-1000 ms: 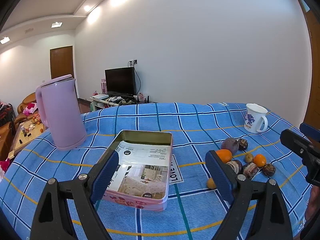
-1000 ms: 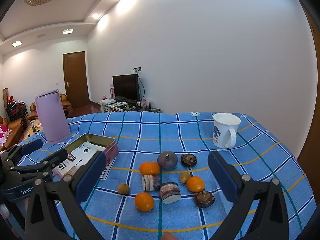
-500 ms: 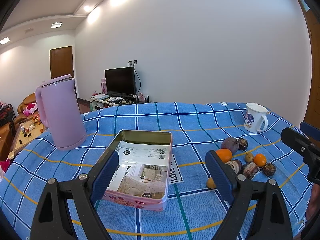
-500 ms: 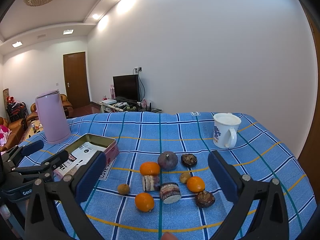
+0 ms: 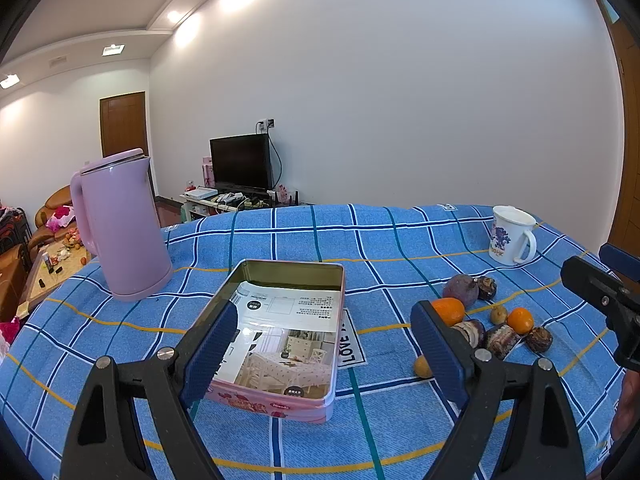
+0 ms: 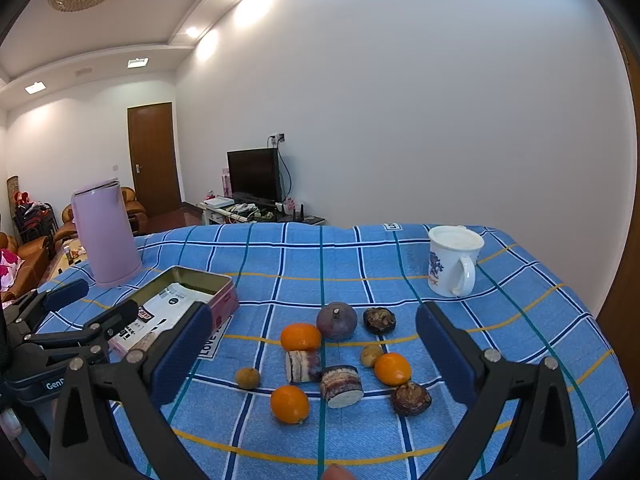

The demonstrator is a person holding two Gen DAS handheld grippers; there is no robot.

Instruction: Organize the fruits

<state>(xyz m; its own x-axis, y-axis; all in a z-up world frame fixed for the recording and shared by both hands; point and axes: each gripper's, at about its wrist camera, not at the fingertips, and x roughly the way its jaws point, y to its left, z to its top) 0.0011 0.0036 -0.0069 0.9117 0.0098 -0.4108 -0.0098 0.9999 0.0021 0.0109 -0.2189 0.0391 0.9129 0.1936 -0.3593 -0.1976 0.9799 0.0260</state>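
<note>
A pink metal tin [image 5: 276, 344] lies open on the blue checked cloth, a printed leaflet inside it. My left gripper [image 5: 324, 348] hangs open above its near end, nothing between the fingers. To the right lies a cluster of fruit: three oranges [image 6: 301, 336] [image 6: 392, 368] [image 6: 289, 404], a purple mangosteen [image 6: 336, 320], several dark brown pieces [image 6: 379, 320] and two cut purple-skinned chunks [image 6: 341, 386]. My right gripper [image 6: 314, 354] stands open over this cluster, holding nothing. The tin [image 6: 188, 312] shows at its left, and the left gripper [image 6: 80, 320] too.
A tall lilac kettle [image 5: 120, 224] stands at the table's back left. A white mug with a blue print [image 6: 454, 260] stands at the back right. Beyond the table are a TV stand, a sofa and a brown door. The table edge falls off on the right.
Almost nothing differs; the right gripper seen in the left view has shifted very slightly. Fruit and tin lie where they were.
</note>
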